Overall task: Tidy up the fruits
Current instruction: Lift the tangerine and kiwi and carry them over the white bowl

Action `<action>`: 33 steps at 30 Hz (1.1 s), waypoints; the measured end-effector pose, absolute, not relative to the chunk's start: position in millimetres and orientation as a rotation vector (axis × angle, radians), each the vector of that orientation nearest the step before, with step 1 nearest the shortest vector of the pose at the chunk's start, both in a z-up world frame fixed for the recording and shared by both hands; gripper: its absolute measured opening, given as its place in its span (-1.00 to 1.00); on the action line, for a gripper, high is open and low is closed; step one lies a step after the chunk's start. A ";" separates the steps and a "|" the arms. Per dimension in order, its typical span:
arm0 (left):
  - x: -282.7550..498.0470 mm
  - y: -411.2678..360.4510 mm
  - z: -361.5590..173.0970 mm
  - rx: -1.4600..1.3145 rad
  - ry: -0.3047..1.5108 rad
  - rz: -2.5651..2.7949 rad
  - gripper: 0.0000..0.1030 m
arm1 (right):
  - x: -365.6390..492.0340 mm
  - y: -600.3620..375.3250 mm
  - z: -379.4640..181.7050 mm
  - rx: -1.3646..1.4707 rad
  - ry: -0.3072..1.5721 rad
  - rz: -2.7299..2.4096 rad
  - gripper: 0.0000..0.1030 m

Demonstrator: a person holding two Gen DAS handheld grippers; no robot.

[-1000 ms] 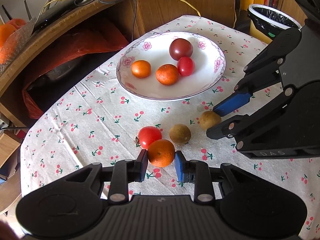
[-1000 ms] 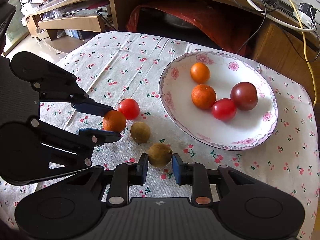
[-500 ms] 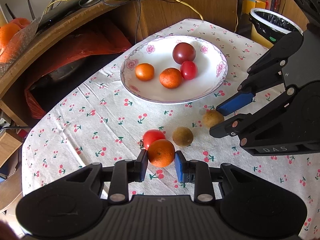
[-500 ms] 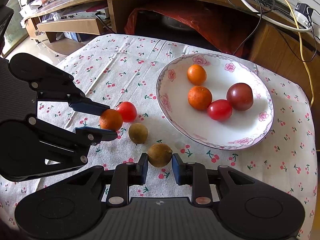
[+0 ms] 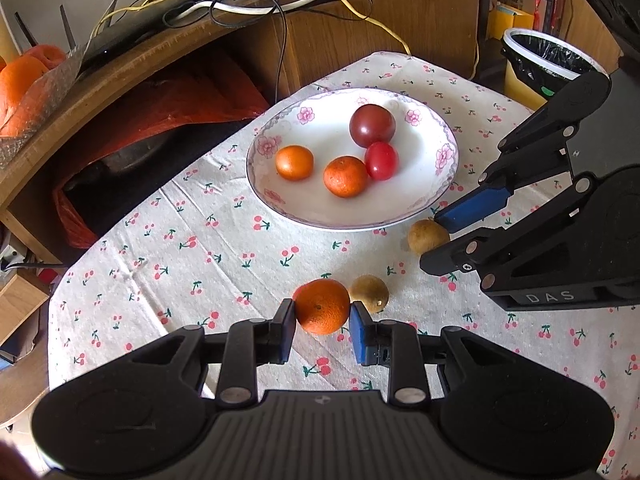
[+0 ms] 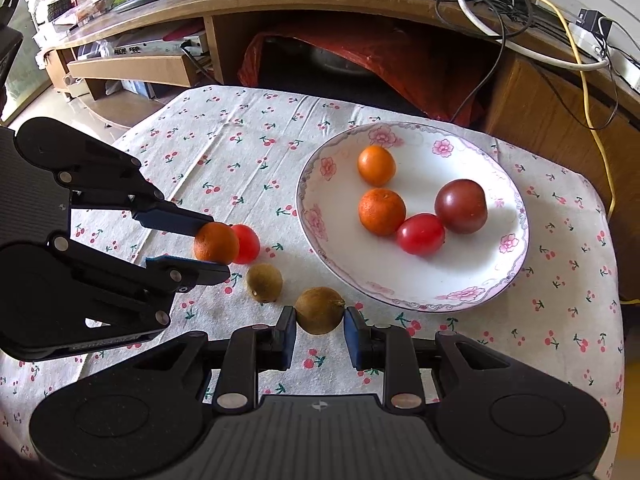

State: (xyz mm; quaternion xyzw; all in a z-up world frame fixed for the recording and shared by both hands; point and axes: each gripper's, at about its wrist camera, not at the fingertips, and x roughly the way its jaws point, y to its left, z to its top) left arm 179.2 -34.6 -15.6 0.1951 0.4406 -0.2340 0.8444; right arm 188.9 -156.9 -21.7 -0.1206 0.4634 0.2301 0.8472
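My left gripper (image 5: 322, 312) is shut on an orange (image 5: 322, 306), low over the cherry-print tablecloth. From the right wrist view the same gripper (image 6: 218, 246) and orange (image 6: 216, 242) appear at the left. My right gripper (image 6: 320, 320) is shut on a brown fruit (image 6: 320, 310); the left wrist view shows this gripper (image 5: 434, 238) and fruit (image 5: 426, 236) beside the plate. The flowered white plate (image 6: 400, 280) (image 5: 340, 208) holds two oranges, a red tomato and a dark purple fruit. A red tomato (image 6: 248, 244) and a second brown fruit (image 6: 264, 282) (image 5: 369, 294) lie on the cloth.
A wooden cabinet (image 6: 360, 12) with loose cables and a red plastic bag (image 6: 400, 60) stands just behind the table. A bin with a black liner (image 5: 548, 64) is at the far right. The table edge runs close along the left (image 5: 60, 280).
Both grips hold unchanged. In the left wrist view the held orange now covers most of the red tomato, and the plate sits slightly lower in both views.
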 end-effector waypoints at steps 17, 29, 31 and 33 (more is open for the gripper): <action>192.5 -44.8 -2.8 0.401 0.892 -0.487 -0.27 | 193.1 -161.8 -9.3 -0.234 0.942 0.464 -0.58; 203.2 -56.4 -1.1 0.399 0.883 -0.486 -0.27 | 196.7 -165.5 -4.9 -0.221 0.921 0.439 -0.58; 205.2 -58.8 -1.4 0.397 0.883 -0.486 -0.27 | 197.6 -166.4 -3.9 -0.218 0.916 0.434 -0.58; 207.1 -61.3 -1.6 0.397 0.883 -0.489 -0.27 | 199.3 -167.7 -3.0 -0.215 0.911 0.425 -0.58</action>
